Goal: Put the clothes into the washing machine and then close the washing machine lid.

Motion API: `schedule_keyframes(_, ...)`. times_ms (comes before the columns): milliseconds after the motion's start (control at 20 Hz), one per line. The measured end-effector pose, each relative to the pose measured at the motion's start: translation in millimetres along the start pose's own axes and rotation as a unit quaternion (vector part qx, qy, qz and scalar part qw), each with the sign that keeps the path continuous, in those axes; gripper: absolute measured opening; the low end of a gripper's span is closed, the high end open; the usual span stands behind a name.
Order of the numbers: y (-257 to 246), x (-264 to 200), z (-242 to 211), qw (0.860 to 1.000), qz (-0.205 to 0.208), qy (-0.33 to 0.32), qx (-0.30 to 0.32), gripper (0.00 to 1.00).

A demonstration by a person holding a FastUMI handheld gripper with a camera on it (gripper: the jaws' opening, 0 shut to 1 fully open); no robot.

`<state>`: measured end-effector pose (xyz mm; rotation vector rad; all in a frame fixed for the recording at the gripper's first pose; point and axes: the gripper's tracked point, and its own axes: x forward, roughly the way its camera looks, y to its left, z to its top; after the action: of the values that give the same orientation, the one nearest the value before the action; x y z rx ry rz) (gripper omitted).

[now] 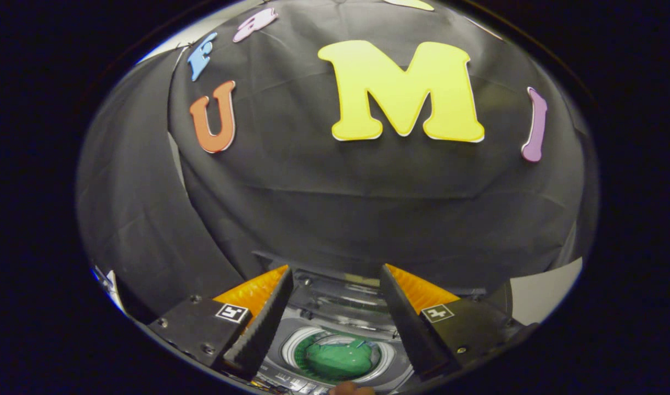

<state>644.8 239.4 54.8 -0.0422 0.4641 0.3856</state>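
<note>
Here the gripper (pixel 335 307) is spread wide, its fingers (pixel 258 329) released and grasping nothing. Below and between them sits the washer (pixel 291 343), its round drum (pixel 339 355) open upward, with green clothes (pixel 337 359) already lying inside. Just beyond the drum, between the fingertips, the lid (pixel 340 299) appears raised, hinged at the far side. Closing looks like what remains, so I judge the fingers must reach forward past the drum to the lid.
</note>
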Motion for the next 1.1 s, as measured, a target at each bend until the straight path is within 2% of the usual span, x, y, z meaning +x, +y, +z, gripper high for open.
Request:
schedule_keyframes(200, -12, 39, 3, 0.999, -0.031, 0.014, 0.016, 0.99)
schedule_keyframes(350, -34, 68, -3, 0.996, -0.071, 0.035, 0.037, 0.99)
schedule_keyframes(550, -47, 84, -12, 0.993, -0.092, 0.046, 0.057, 1.00)
schedule_keyframes(700, -47, 90, -12, 0.993, -0.088, 0.032, 0.071, 1.00)
schedule_keyframes(900, -44, 91, -7, 0.997, -0.069, -0.003, 0.045, 1.00)
schedule_keyframes(1100, -44, 90, -7, 0.997, -0.068, -0.011, 0.043, 1.00)
